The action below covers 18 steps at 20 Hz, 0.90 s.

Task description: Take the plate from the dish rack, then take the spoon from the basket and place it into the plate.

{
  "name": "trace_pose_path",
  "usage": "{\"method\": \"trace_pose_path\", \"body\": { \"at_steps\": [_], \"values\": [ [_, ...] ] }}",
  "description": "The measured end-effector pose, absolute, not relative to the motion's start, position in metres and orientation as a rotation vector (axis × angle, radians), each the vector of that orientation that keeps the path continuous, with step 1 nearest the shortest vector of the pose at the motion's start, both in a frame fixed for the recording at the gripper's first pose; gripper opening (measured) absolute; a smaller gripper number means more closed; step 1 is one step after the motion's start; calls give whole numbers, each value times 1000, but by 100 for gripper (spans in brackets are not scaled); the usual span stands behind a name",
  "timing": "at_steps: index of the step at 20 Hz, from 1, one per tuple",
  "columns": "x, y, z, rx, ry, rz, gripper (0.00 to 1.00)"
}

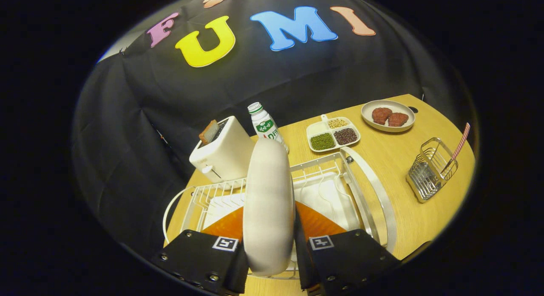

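A cream plate (268,202) stands on edge between my fingers, over the white wire dish rack (327,177). My gripper (269,228) is shut on the plate, one finger pressing each face. The plate's lower rim hangs near the rack's front. Off to the right, beyond the rack, a metal wire basket (430,170) sits on the wooden table with a spoon (460,144) leaning out of it, its handle checked pink and white.
Behind the rack stand a white toaster (223,153) with a slice of toast and a milk bottle (265,125). Farther right lie a divided tray of beans (332,134) and a shallow dish with two meat pieces (388,115). Bare table (395,156) lies between rack and basket.
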<state>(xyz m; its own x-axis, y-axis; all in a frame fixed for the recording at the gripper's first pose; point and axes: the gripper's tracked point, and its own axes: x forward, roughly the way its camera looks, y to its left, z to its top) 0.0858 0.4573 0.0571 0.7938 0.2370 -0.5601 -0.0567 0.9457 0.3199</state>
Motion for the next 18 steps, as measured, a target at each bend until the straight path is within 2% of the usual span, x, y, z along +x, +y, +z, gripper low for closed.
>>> {"method": "trace_pose_path", "body": {
  "at_steps": [3,8,12,18],
  "values": [
    [84,449,53,225,669,66,38],
    [81,435,57,77,700,-100,30],
    [81,441,76,-66,679,-156,30],
    [89,455,127,-383,530,-159,30]
  ]
}}
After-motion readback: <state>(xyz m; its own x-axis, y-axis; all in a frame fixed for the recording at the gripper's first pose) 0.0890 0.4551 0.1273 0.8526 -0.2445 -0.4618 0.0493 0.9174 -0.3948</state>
